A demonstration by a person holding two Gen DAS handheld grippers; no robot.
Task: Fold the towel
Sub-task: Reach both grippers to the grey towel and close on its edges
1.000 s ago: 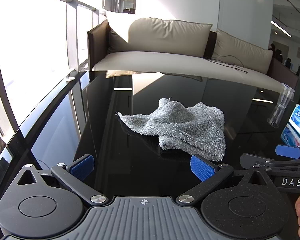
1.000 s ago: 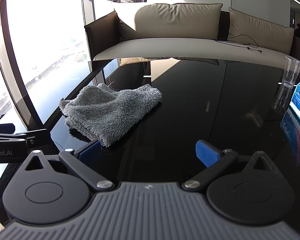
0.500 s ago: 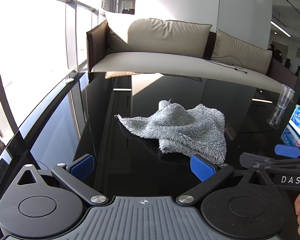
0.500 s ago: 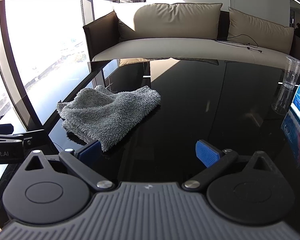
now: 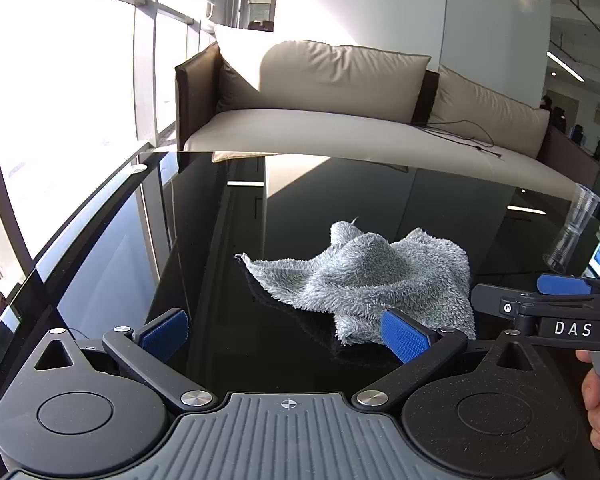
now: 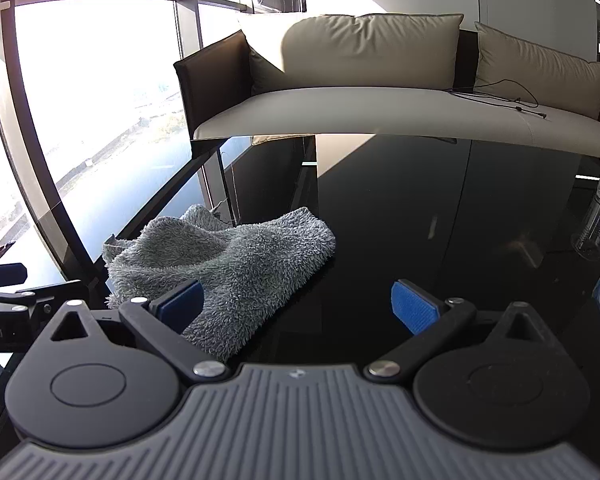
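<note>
Approach step, nothing grasped: grey towel point(image 5: 364, 280) lies crumpled on the black bench point(image 5: 204, 264), at 1 o'clock of the left claw point(image 5: 286, 334) and 10 o'clock of the right claw point(image 6: 296, 306). Both claws gape, empty. Next: pinch corners, spread flat.

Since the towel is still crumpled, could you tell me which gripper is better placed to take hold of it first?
Probably the right gripper. It is open, and its left finger already overlaps the towel, whose near edge runs in between the fingers. The left gripper, also open, mostly frames bare table.
</note>
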